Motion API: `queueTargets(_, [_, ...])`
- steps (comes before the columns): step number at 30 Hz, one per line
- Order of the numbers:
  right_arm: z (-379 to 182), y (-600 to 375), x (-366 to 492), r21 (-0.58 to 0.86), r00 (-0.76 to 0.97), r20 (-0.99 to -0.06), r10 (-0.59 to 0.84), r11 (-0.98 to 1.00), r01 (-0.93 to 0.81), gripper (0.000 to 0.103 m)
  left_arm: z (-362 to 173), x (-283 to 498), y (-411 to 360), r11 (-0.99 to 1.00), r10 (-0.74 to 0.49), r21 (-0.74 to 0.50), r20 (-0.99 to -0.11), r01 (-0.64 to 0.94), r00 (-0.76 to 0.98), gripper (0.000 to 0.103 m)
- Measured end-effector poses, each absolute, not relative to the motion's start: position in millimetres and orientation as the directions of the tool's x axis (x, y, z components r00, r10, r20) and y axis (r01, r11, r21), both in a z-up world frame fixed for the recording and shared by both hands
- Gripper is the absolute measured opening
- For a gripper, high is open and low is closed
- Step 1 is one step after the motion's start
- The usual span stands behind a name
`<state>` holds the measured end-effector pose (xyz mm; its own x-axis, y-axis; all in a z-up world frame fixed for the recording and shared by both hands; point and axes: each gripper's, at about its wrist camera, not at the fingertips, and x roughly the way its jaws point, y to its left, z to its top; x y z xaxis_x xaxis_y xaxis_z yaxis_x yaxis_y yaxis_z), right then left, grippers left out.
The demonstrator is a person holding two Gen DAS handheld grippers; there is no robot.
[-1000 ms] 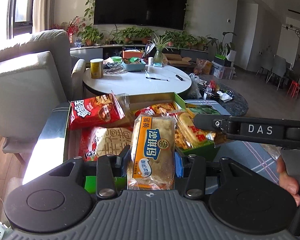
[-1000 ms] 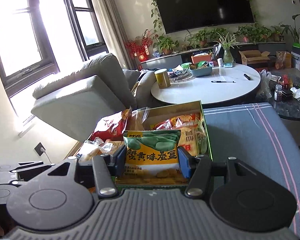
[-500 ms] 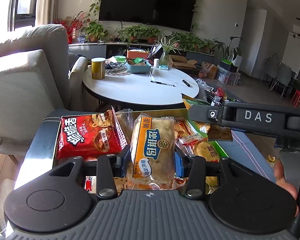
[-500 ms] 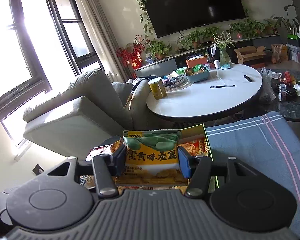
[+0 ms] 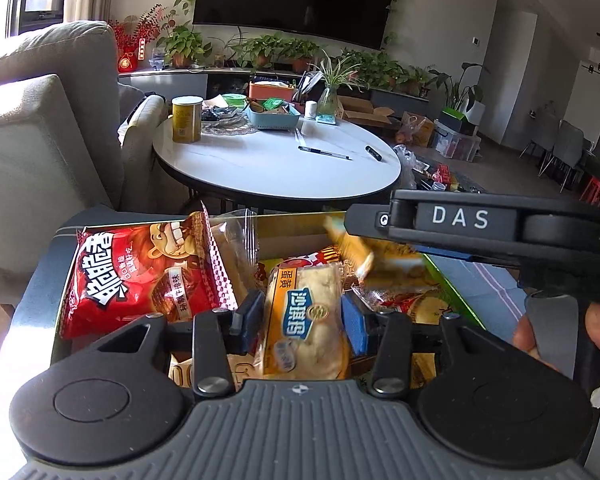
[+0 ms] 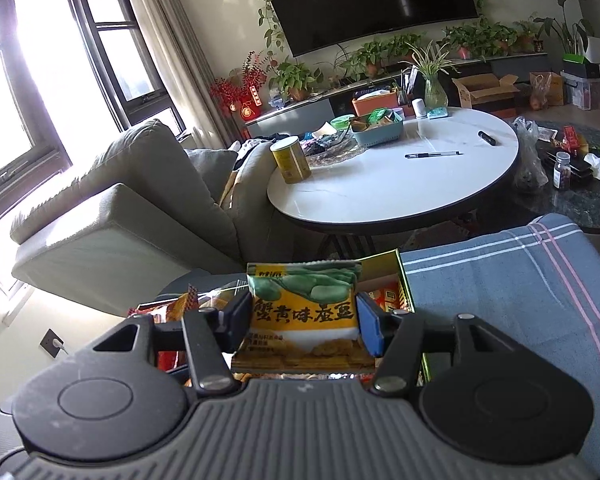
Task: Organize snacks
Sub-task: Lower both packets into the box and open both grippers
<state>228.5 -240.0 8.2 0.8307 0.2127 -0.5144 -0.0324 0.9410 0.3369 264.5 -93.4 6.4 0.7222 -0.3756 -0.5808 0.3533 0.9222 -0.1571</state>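
- Grippers: two, both angled down over the box.
- Left gripper clamps one yellow cake pack.
- Right gripper clamps one green-yellow bean pack.
- One red bag at box's left edge.

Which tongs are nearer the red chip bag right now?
Left. The left tongs, shut on the yellow pastry pack, sit right beside the red chip bag; the right tongs are further off.
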Motion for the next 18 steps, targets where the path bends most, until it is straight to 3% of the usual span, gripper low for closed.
queueTargets(8, [9, -250, 213, 0.370, 0.836, -0.506, 0.211, 0.929, -0.011, 0.086, 15, 246, -80, 0.925, -0.372, -0.167, -0.569, 0.340, 0.733, 0.049])
queueTargets(12, [15, -246, 197, 0.360, 0.841, -0.497, 0.214, 0.933, -0.025, 0.086, 22, 229, -77, 0.933, -0.352, -0.143, -0.557, 0.331, 0.752, 0.059])
queueTargets(18, [28, -239, 167, 0.325, 0.857, -0.471, 0.212, 0.944, -0.055, 0.086, 37, 203, -68, 0.933, -0.354, -0.143, -0.528, 0.330, 0.772, 0.065])
